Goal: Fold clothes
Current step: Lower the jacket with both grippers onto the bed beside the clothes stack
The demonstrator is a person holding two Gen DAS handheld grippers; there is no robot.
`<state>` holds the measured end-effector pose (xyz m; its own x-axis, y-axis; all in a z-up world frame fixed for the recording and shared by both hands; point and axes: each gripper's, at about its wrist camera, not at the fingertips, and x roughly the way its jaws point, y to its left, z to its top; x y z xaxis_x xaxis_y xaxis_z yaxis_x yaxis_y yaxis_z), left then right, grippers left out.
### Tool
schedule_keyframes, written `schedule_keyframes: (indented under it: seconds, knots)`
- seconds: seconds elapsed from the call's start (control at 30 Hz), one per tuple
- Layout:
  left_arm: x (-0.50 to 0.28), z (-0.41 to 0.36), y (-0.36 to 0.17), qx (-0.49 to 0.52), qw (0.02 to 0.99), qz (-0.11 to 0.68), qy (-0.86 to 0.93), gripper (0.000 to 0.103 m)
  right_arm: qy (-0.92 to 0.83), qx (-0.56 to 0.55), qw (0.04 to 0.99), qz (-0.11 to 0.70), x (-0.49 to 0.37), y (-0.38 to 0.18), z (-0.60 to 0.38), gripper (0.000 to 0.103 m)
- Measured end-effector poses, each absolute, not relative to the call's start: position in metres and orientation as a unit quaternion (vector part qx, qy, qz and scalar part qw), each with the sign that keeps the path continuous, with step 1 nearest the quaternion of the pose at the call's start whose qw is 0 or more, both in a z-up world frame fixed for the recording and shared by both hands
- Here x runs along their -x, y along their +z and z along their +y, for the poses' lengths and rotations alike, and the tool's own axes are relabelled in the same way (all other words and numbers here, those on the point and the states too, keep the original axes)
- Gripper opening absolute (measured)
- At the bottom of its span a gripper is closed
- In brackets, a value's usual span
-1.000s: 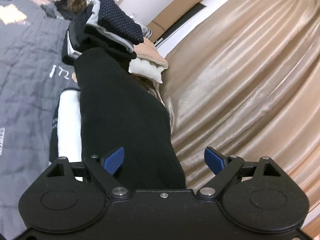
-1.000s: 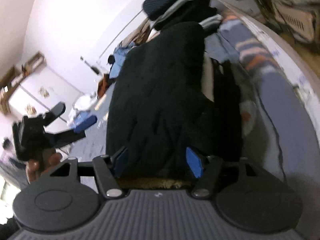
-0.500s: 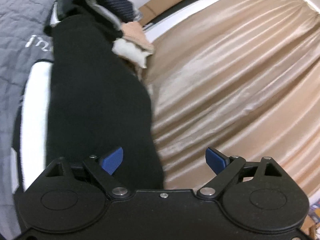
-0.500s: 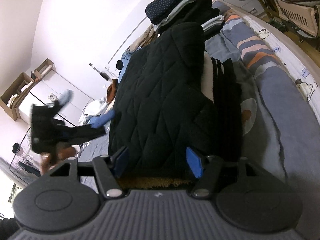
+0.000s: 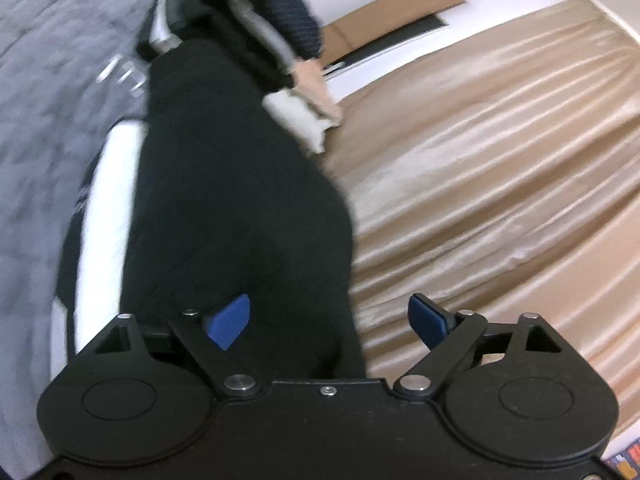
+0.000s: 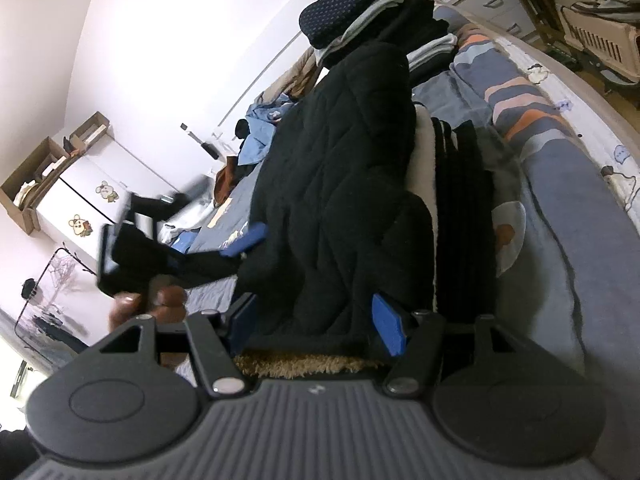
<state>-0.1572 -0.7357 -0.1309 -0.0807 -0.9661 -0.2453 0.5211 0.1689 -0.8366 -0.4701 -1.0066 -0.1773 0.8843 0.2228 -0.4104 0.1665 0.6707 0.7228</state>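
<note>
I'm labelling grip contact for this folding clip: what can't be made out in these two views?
- Left wrist view: motion blur smears the black jacket and the stack of clothes; whether the left gripper touches the jacket is unclear.
- Right wrist view: the right gripper body hides the jacket's near hem.

No writing can be made out for certain anywhere. The grey bedspread [image 5: 48, 80] carries a few pale letter-like marks [image 5: 122, 74] near the black jacket's [image 5: 224, 200] upper left edge in the left wrist view, but blur leaves them unreadable. In the right wrist view the white cabinet [image 6: 80, 200] at the left edge bears two cartoon animal stickers [image 6: 105, 191] without words, and small cartoon figures [image 6: 618, 174] are printed along the bed's right edge, also wordless.
</note>
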Motion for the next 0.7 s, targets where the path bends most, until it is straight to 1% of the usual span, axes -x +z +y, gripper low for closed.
schedule_keyframes:
  seconds: [0.1, 0.27, 0.5, 0.7]
  knots:
    - [0.147, -0.742, -0.115, 0.265, 0.629, 0.419, -0.599, 0.095, 0.015, -0.398, 0.885, 0.242, 0.470, -0.176, -1.005, 0.063]
    - [0.132, -0.776, -0.104, 0.243, 0.632, 0.425, -0.600, 0.095, 0.015, -0.390, 0.888, 0.243, 0.471, -0.175, -1.003, 0.063]
    - [0.116, -0.805, -0.139, 0.221, 0.656, 0.452, -0.563, 0.095, 0.023, -0.394, 0.888, 0.236, 0.471, -0.177, -1.005, 0.063]
    - [0.094, -0.822, -0.136, 0.208, 0.681, 0.444, -0.544, 0.095, 0.026, -0.389, 0.891, 0.232, 0.469, -0.177, -1.003, 0.063]
